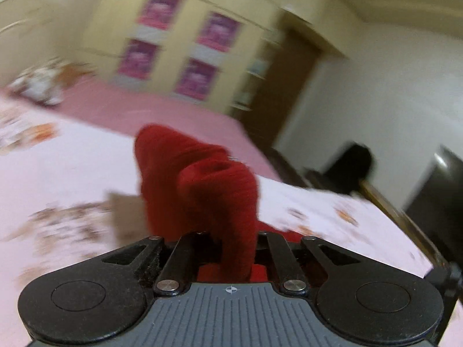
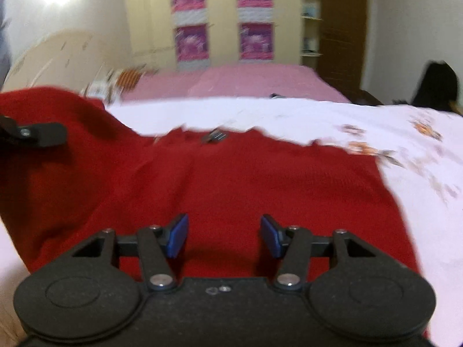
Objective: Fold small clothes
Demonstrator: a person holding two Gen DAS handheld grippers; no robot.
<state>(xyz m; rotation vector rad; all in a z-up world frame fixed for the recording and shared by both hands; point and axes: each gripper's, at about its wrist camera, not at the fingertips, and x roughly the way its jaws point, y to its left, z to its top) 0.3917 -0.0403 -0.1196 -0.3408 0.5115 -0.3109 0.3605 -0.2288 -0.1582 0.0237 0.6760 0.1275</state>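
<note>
A bed with a pale pink floral sheet (image 2: 332, 115) fills the ground ahead of both sets of jaws, and a plainer pink cover (image 2: 246, 82) lies farther out toward the back wall, where a cream wardrobe (image 2: 225, 17) carries four purple-pink panels. Spread across the sheet directly under and ahead of the right gripper's jaws is a red knit garment (image 2: 246, 179), broad and mostly flat, reaching out to a ragged far edge; to the left of those jaws one part of it rises off the bed. That raised part is what the left gripper (image 1: 231, 248) has hold of: in the left wrist view a thick fold of the same red knit (image 1: 199, 179) stands up between the jaws and bunches ahead of them, with the jaws drawn close together on it, though the pad tips are hidden by cloth. The right gripper (image 2: 224, 235) hangs just above the garment with its jaws set well apart, the blue pads (image 2: 177, 235) clear of each other and nothing between them. A small dark label or clip (image 2: 215, 137) sits near the garment's far edge, straight ahead of the right jaws; it is too blurred to identify
</note>
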